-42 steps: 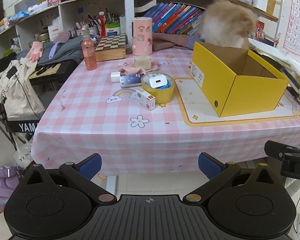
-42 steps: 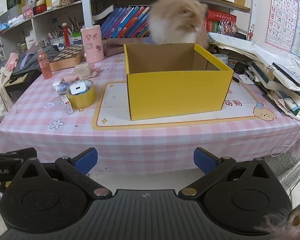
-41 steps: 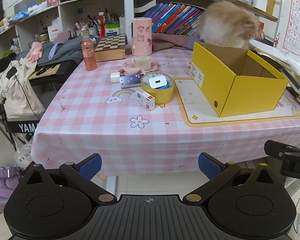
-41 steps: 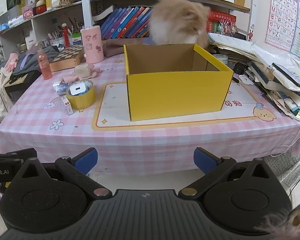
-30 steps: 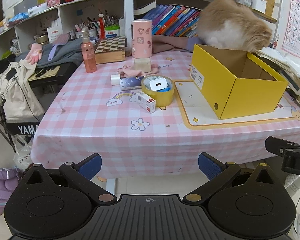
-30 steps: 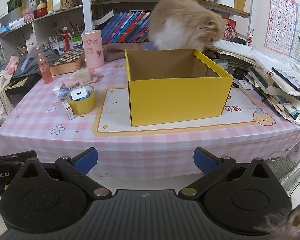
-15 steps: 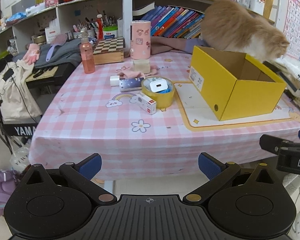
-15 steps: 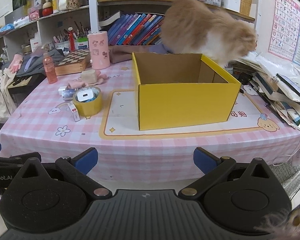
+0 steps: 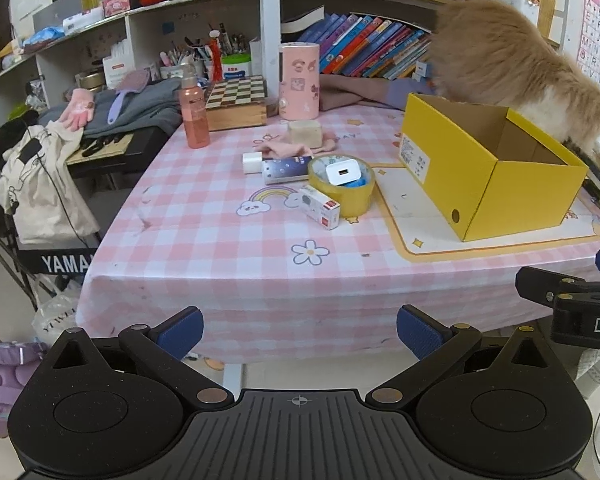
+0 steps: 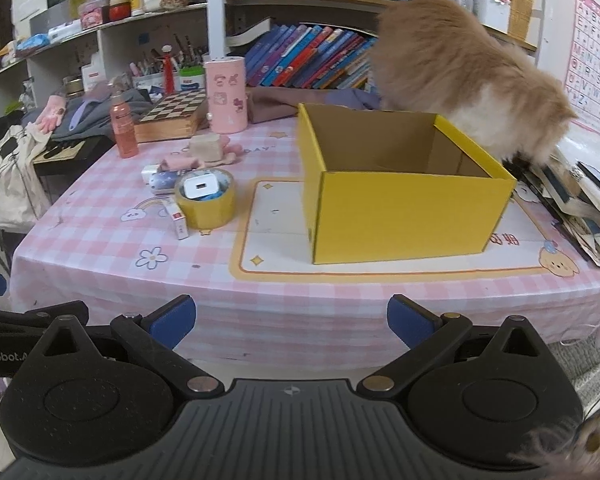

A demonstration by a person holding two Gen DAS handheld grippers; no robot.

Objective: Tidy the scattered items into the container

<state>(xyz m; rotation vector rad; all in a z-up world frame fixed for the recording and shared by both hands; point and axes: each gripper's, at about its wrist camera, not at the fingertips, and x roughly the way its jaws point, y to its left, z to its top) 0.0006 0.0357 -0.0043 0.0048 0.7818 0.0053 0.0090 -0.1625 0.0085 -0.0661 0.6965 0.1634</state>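
Currently both claws, left claw [image 9: 299, 326] and right claw [image 10: 291, 316], hang released before the table edge [image 9: 284, 280].

A fluffy cat [image 10: 460, 80] stands behind, books [image 10: 308, 60] shelved beyond.

The right gripper [image 10: 291, 320] hangs off the near edge of the table [image 10: 300, 292], jaws wide apart and holding nothing. An open yellow box [image 10: 400, 216] stands on a white mat [image 10: 268, 240], with a fluffy cat [image 10: 460, 76] behind it. To its left a tape roll [image 10: 208, 208] holds a white charger [image 10: 200, 188]; a small carton [image 10: 179, 218] lies just beside the roll
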